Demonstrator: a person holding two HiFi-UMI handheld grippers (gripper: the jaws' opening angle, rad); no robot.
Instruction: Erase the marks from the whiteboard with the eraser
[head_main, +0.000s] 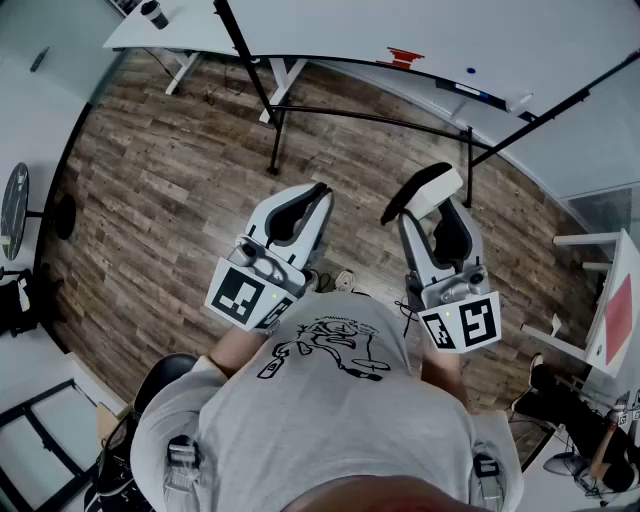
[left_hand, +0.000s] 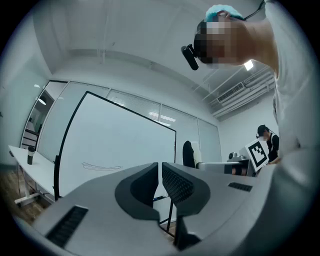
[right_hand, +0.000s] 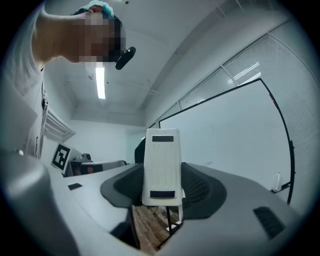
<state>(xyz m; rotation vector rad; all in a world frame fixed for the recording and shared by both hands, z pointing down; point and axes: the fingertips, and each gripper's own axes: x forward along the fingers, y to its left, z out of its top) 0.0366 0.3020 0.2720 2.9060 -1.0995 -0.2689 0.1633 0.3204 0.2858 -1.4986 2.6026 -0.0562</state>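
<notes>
Grey shirt (head_main: 330, 420) with a black drawing fills 6 o'clock; no words can be read on it. The right gripper (right_hand: 162, 186) squeezes the white eraser (right_hand: 161, 167), which stands up between its jaws. The left gripper (left_hand: 160, 174) has its jaws almost together and holds nothing. The whiteboard (head_main: 450, 35) stands at 12 o'clock above the brown wood floor (head_main: 170, 170) and has a thin scribble (left_hand: 102, 166) on it. A dark cup (head_main: 154, 13) sits on a white table (head_main: 190, 28) at 11 o'clock.
</notes>
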